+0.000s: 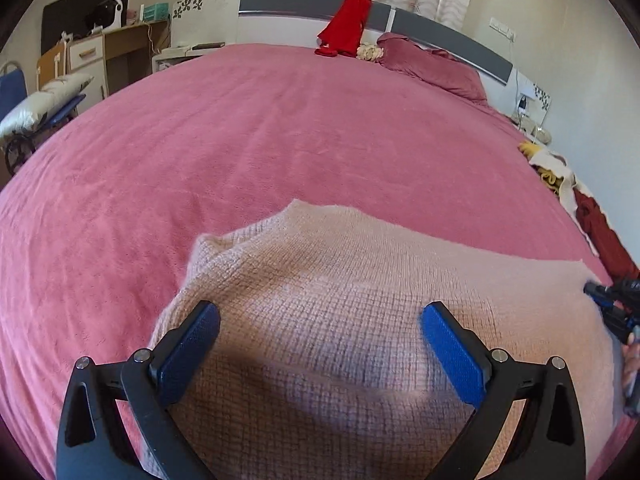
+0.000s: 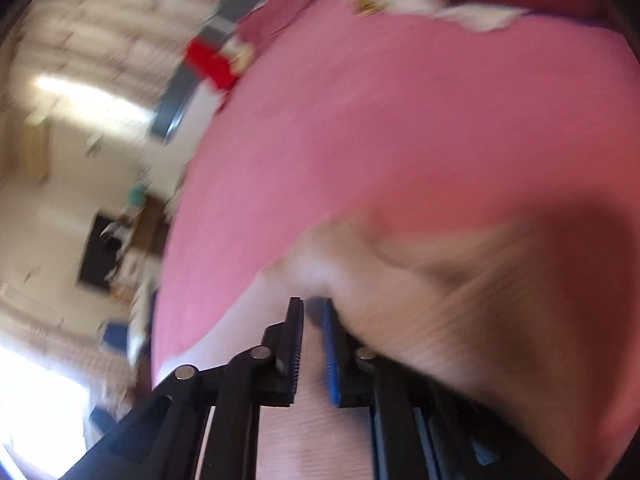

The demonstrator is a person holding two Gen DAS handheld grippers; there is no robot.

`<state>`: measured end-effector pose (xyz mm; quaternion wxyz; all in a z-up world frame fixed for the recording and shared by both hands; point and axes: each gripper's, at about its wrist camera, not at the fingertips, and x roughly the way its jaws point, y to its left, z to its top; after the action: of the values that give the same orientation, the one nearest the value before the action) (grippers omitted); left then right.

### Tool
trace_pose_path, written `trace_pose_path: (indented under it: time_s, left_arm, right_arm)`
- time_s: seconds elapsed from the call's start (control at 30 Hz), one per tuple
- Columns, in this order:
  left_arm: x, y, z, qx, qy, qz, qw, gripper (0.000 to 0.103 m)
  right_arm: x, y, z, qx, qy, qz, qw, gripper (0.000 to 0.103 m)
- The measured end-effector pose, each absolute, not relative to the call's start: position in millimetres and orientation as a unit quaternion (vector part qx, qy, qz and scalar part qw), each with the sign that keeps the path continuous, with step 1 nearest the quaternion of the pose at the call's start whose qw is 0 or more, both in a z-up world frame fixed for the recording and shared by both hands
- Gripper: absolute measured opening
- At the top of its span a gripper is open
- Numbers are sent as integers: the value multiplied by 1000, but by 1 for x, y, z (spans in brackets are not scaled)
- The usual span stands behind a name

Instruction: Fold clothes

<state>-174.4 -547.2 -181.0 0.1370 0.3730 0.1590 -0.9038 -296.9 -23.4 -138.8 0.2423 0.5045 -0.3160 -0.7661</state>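
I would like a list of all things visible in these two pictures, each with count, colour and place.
sweater: one, pale pink knit, near part of the bed
bed cover: one, pink, whole bed
pillow: one, dark pink, by the headboard
red garment: one, red, hanging over the headboard
headboard: one, grey and white, far end
clothes pile: one, yellow, white, dark red, right edge of the bed
desk: one, wooden, far left
left tool: one, black with blue pads, open above the sweater
right tool: one, black with blue pads, shut on the sweater

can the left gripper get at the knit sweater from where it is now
Probably yes. The left gripper has its jaws wide open right over the pale pink knit sweater lying on the pink bedspread, with nothing between them.
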Motion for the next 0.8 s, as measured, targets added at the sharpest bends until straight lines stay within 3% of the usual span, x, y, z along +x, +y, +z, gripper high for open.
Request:
trace_pose_path:
  time_s: [0.1, 0.13, 0.17, 0.27, 0.37, 0.53, 0.6, 0.67, 0.8]
  left_arm:
    - [-163, -555, -173, 376, 163, -903, 130, 103]
    - [-158, -555, -169, 373, 169, -904, 127, 103]
    - [-149, -553, -162, 362, 178, -906, 126, 103]
    - [-121, -545, -147, 331, 199, -914, 122, 103]
    - [-81, -515, -145, 299, 207, -926, 100, 103]
    - [-49, -458, -165, 307, 169, -930, 111, 103]
    - [-42, -455, -180, 342, 154, -915, 152, 103]
    - [-33, -456, -196, 373, 146, -897, 188, 103]
    - [-7, -472, -194, 368, 160, -897, 188, 103]
  right_arm:
    - [-301, 8, -134, 497, -334, -769, 226, 1]
    - [-297, 16, -124, 481, -340, -776, 225, 5]
    - [-293, 20, -116, 467, -350, -779, 229, 19]
    - [-259, 11, -96, 439, -377, -758, 300, 22]
    - [-203, -34, -101, 465, -335, -736, 361, 22]
    - [-112, -103, -148, 503, -348, -679, 407, 22]
    - [-100, -120, -167, 520, -353, -670, 395, 22]
    - [-98, -115, -179, 524, -357, -680, 368, 15]
    - [-113, -55, -188, 504, -386, -715, 293, 11]
